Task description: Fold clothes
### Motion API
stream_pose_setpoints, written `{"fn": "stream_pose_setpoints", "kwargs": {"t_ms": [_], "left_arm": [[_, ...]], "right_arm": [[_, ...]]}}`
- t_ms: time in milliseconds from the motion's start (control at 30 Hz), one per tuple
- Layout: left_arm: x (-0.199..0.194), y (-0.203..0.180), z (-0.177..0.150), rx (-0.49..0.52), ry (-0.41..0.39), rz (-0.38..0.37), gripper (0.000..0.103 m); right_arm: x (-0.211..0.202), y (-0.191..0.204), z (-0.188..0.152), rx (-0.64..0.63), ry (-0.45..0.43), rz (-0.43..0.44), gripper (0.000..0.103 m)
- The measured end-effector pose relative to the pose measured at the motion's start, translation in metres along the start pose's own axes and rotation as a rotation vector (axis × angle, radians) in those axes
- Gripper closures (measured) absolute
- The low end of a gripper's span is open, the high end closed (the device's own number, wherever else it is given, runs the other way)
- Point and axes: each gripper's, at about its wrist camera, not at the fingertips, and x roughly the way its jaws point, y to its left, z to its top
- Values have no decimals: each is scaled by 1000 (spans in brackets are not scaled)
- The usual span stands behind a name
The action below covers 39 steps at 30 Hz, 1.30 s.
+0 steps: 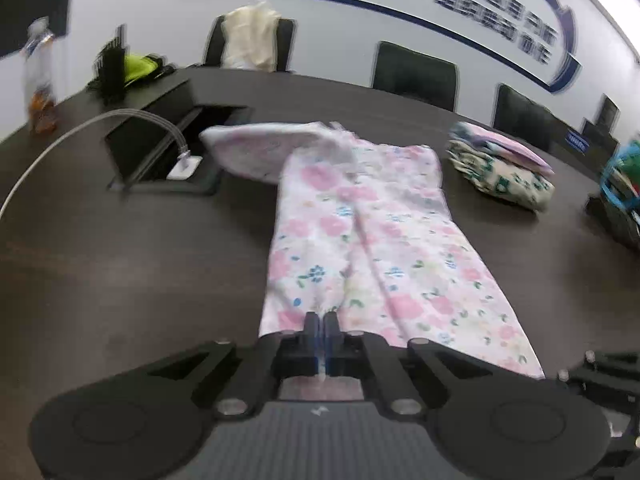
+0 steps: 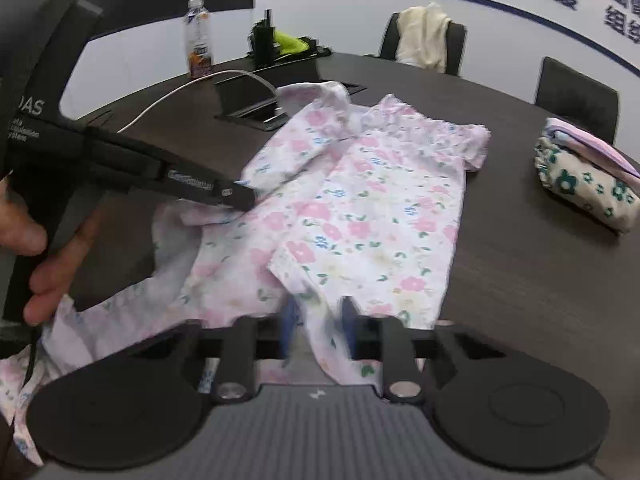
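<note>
Looking past both tongs, the big dark table (image 1: 120,260) holds everything, and it looks smooth, so cloth can slide on it if it is pulled too fast. The flowery clothes (image 1: 360,220) lie flat on the table. They start right at the tips of the left tongs (image 1: 322,320) and run away from them, with one sleeve flopped over at the far end. The left tongs are squeezed together on the near edge of the cloth. The right tongs (image 2: 320,312) look blurry, but a ridge of the same cloth sits between their fingers and they seem squeezed on it too. If one pair pulls harder than the other, the cloth may bunch up or fold crooked. The folded pile (image 1: 500,172) sits well off to the right of the left tongs, and a wide swing could knock it over. The open hatch (image 1: 132,148) in the table is ahead of the left tongs and to the left. The far sleeve lies right at its edge, so it may drop in or snag. The white plug (image 1: 185,168) rests there and could catch the sleeve. Each pinch holds only a little bit of cloth, so a quick lift could let it slip out.
</note>
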Motion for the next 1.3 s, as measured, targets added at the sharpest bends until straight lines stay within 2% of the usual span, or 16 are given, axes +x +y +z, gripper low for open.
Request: {"fn": "stream_pose_setpoints", "kwargs": {"t_ms": [100, 267, 467, 533, 600, 633, 667, 700, 733, 800, 833, 900, 1000, 1067, 1167, 1300], "left_arm": [[-13, 4, -9, -43, -2, 3, 103], [-50, -6, -40, -156, 5, -80, 103], [-99, -39, -96, -249, 41, -275, 103], [-108, -38, -108, -296, 54, -307, 97], [-116, -28, -111, -310, 58, -313, 91], [-121, -21, -110, -307, 41, -303, 90], [-127, -16, -106, -295, 9, -276, 88], [-132, -12, -97, -274, -28, -244, 81], [-135, -9, -87, -248, -66, -212, 65], [-131, -11, -63, -146, -106, -152, 49], [-125, -18, -49, -74, -113, -115, 46], [-102, -35, -25, 37, -108, -62, 45], [-58, -58, 3, 119, -67, 0, 43], [-31, -63, 17, 114, -19, 26, 43], [-4, -64, 22, 98, 24, 46, 44], [16, -67, 19, 145, 4, 125, 47]], "right_arm": [[-7, -5, -7, 24, 1, -13, 101], [-29, -22, -23, 33, 0, -31, 101], [-54, -67, -34, 73, -8, -241, 100], [-66, -78, -34, 102, -7, -278, 95], [-86, -77, -36, 110, -34, -252, 81], [-99, -69, -38, 99, -73, -213, 56], [-113, -60, -42, 87, -110, -169, 39], [-125, -48, -47, 73, -140, -110, 36], [-133, -36, -53, 64, -153, -45, 36], [-142, -13, -65, 61, -161, 79, 35], [-142, -3, -69, 58, -153, 106, 35], [-137, 17, -78, 52, -124, 120, 35], [-128, 38, -83, 65, -91, 133, 35], [-121, 50, -83, 69, -79, 134, 36], [-108, 67, -87, 34, -80, 65, 36], [-91, 76, -89, 18, -50, 5, 37]]}}
